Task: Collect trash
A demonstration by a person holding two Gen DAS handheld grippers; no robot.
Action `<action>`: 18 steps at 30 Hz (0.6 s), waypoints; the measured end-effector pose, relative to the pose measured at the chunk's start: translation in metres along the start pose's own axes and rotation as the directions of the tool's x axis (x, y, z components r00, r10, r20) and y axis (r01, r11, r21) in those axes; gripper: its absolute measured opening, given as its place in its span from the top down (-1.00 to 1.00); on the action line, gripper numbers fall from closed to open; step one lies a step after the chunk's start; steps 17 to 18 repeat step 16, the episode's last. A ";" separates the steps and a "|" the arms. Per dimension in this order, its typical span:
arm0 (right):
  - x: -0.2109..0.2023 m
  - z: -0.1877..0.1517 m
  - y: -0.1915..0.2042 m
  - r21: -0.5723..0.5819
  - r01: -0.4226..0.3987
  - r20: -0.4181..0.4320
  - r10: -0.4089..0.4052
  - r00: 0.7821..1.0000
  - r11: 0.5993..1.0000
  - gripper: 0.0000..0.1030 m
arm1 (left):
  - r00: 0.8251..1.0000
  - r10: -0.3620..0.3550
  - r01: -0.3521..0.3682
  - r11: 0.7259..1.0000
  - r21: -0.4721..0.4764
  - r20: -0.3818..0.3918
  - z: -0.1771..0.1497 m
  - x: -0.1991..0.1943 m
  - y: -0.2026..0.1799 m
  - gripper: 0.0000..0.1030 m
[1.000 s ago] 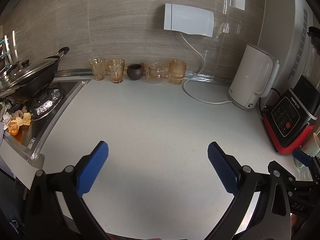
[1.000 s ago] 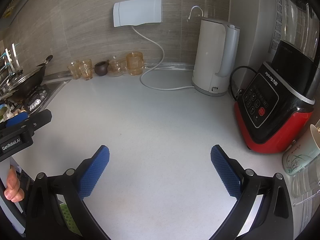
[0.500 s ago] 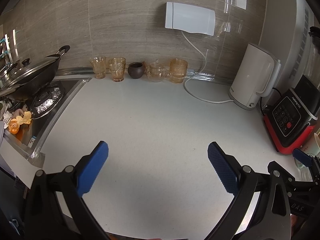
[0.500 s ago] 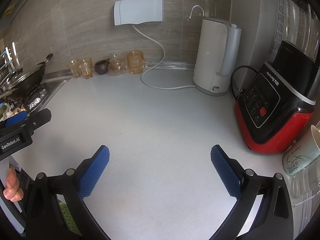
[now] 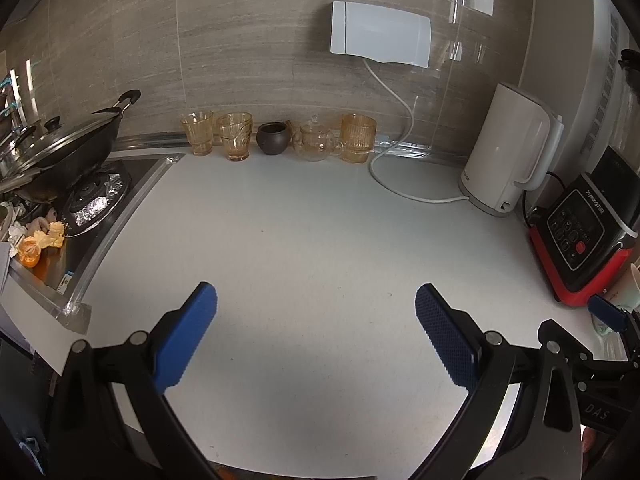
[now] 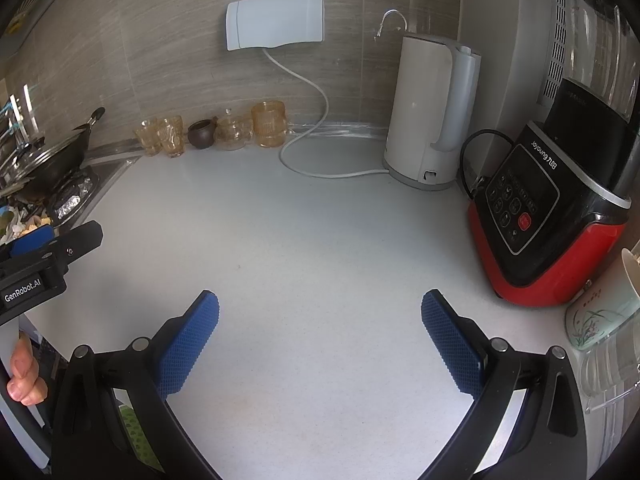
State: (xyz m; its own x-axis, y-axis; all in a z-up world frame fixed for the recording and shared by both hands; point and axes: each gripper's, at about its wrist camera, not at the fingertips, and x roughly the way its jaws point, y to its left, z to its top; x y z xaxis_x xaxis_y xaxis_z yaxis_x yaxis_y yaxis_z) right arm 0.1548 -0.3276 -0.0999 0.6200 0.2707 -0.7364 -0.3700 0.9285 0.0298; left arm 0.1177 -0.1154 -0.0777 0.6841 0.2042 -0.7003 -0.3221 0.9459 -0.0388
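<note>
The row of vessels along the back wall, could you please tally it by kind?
Amber glasses: 3
Dark pot: 1
Clear glass teapot: 1
Total: 5

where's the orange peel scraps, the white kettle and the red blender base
orange peel scraps (image 5: 31, 251), left wrist view, on the orange piece
white kettle (image 6: 425, 120), right wrist view, mid body
red blender base (image 6: 560, 264), right wrist view, red lower side

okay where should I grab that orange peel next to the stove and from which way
Take the orange peel across its curled rim, coming down from above with the open left gripper. It lies like a shallow cup among scraps beside the burner, so a side approach looks blocked.
</note>
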 end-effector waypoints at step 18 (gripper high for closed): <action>0.004 -0.005 -0.004 0.018 -0.001 -0.011 0.001 1.000 1.000 -0.95 | 1.000 0.014 -0.014 1.000 0.028 -0.005 -0.002 0.006 -0.006 -0.85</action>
